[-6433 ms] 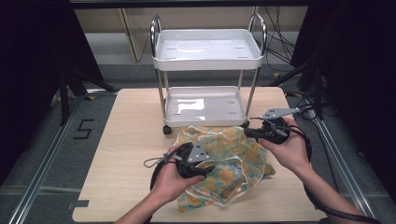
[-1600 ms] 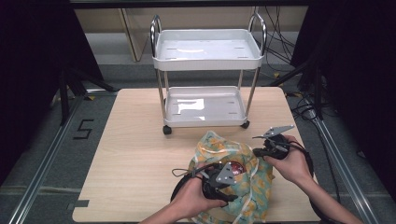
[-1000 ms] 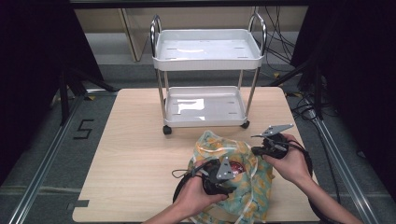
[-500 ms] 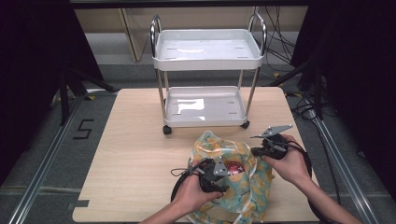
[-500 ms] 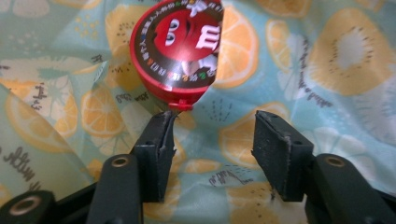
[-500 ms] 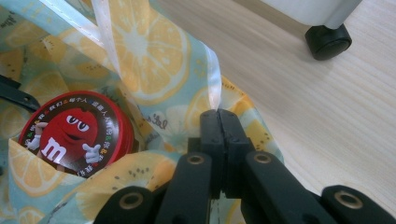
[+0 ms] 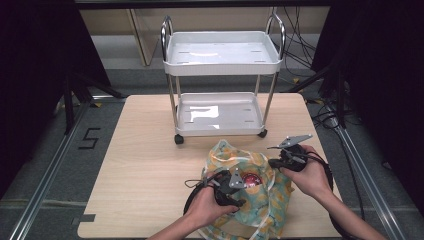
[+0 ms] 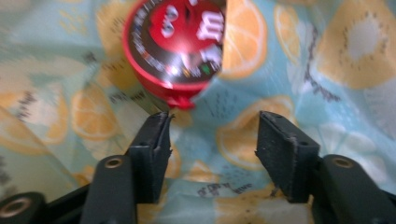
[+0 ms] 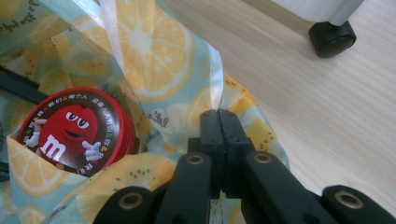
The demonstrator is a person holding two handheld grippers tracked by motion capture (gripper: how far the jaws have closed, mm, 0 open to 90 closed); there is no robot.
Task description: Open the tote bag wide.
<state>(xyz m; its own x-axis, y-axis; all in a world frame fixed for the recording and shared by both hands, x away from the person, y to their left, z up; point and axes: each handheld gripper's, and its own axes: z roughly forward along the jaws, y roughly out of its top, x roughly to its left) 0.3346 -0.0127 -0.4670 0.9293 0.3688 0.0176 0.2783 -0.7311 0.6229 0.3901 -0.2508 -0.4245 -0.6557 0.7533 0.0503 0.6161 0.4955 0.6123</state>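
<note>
A light-blue plastic bag (image 7: 267,212) printed with orange slices lies on the table's near right part, its mouth held open. A round red M&M's tin (image 7: 248,179) sits inside it. My left gripper (image 7: 240,192) reaches into the bag. In the left gripper view its jaws (image 8: 212,126) are open just below the tin (image 8: 175,46); they have just opened a little, with only bag (image 8: 327,56) behind them. My right gripper (image 7: 273,162) is shut on the bag's rim (image 9: 154,42), pinching it at the white strip (image 9: 218,116) beside the tin (image 9: 70,135).
A white two-tier cart (image 7: 220,131) on black castors stands on the wooden table (image 7: 140,165) behind the bag; one castor (image 9: 331,37) is close to my right gripper. Cables trail on the floor at the right.
My left hand has sunk a little into the bag toward the tin. The right hand has kept still, holding the bag's rim.
</note>
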